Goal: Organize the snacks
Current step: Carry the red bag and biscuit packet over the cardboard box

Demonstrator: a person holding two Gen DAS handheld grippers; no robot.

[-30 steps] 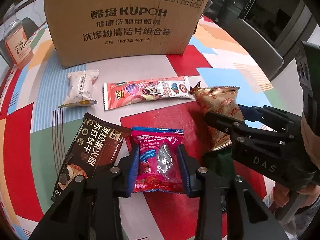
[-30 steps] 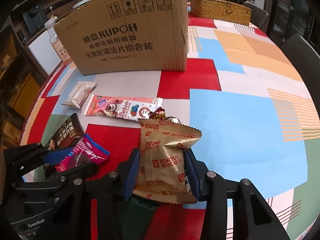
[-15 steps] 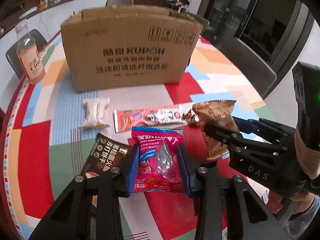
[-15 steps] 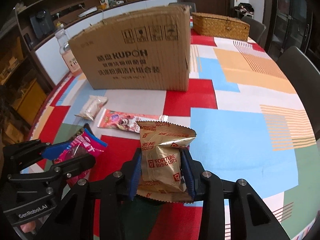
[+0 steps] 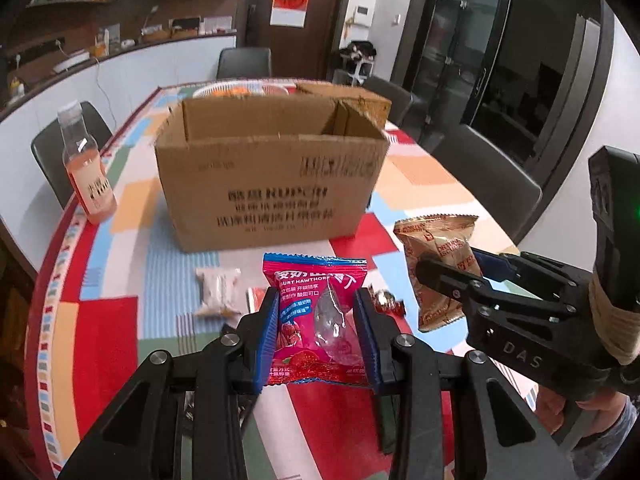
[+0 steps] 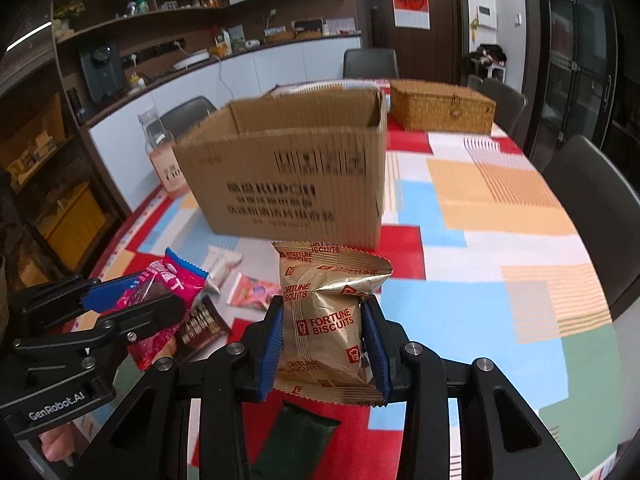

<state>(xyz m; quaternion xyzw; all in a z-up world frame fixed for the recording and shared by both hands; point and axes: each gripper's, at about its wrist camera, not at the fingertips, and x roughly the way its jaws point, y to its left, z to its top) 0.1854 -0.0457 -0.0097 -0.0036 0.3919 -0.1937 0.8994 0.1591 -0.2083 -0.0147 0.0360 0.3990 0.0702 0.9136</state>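
Two hand-held grippers are in view, each clamped on one snack held in the air above the counter. The left hand-held gripper grips a pink packet between its blue pads: upright, sealed, crimped top edge blue, part of the print reading "HAWTHORN", a clear window on its front. The right hand-held gripper grips a gold packet marked "FORTUNE BISCUITS" in red, upright, its top creased and folded toward the right.

Snacks lying on the counter, by count:
1. One white packet, near the box's front, toward the counter's left edge.
2. One long red-and-white packet, just beside the white one, partly hidden by the grippers.
3. One dark brown packet, nearest the counter's near edge, mostly behind the left gripper.
4. One small foil-wrapped sweet, blurred, beside the pink packet in the left view.

One open cardboard box stands mid-counter with its printed side facing the cameras. One bottle of pale orange drink stands at the left edge. One wicker basket with lid shut sits behind the box toward the far edge.
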